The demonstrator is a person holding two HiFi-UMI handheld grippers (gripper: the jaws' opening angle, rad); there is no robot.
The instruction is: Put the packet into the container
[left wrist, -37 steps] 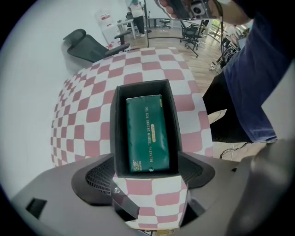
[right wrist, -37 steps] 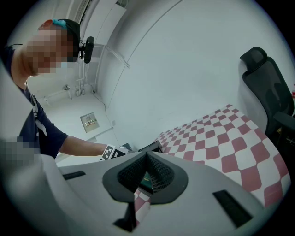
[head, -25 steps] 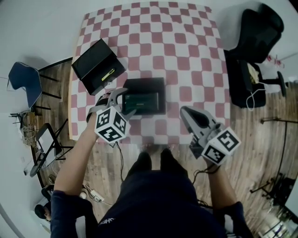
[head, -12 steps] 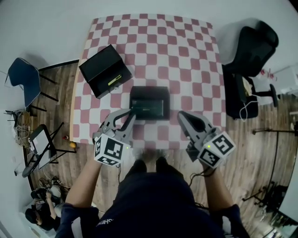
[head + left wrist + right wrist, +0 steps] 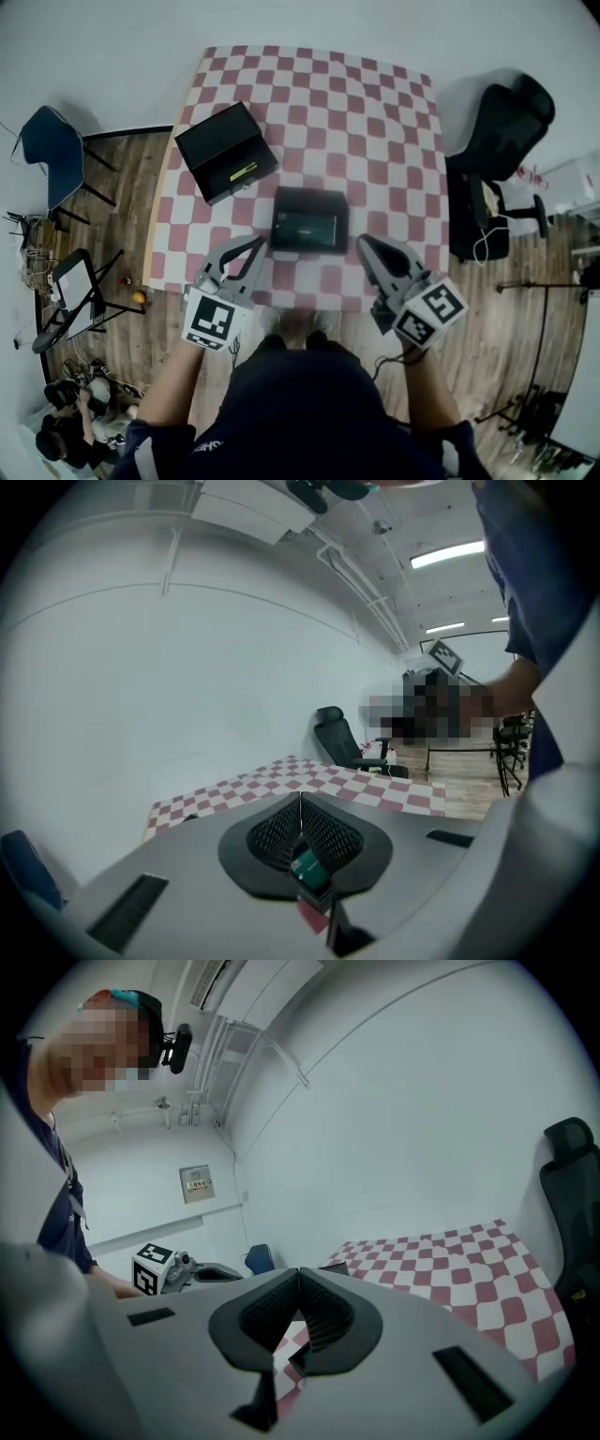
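Head view is showing the desk (image 5: 375,141), covered in a red and white chequered cloth, with a black container (image 5: 277,221) sitting close to the middle of its near edge. A dark green packet (image 5: 307,225) is lying flat inside that container, within its walls and not hanging over the rim as far as this view shows.

The left gripper (image 5: 257,244) is hovering over the near edge, its tip just beside the container's near left corner. Its fingers are pressed together with nothing between them. In the left gripper view the ribbed pads (image 5: 281,832) are meeting along their front line, and the packet is showing only through the gap beneath them, down on the desk.

The right gripper (image 5: 364,246) is hanging by the container's near right corner. In the right gripper view its pads (image 5: 323,1312) are likewise meeting at the tip and carrying nothing. Whether either tip is touching the container I cannot tell.

A second black box (image 5: 225,155) is standing at the left edge with a yellow-green strip (image 5: 244,172) inside it, well apart from both grippers.

Judging from this, the task is looking finished: the packet is resting in the container and neither gripper is holding anything. Nothing seems left except drawing the grippers clear of the desk.
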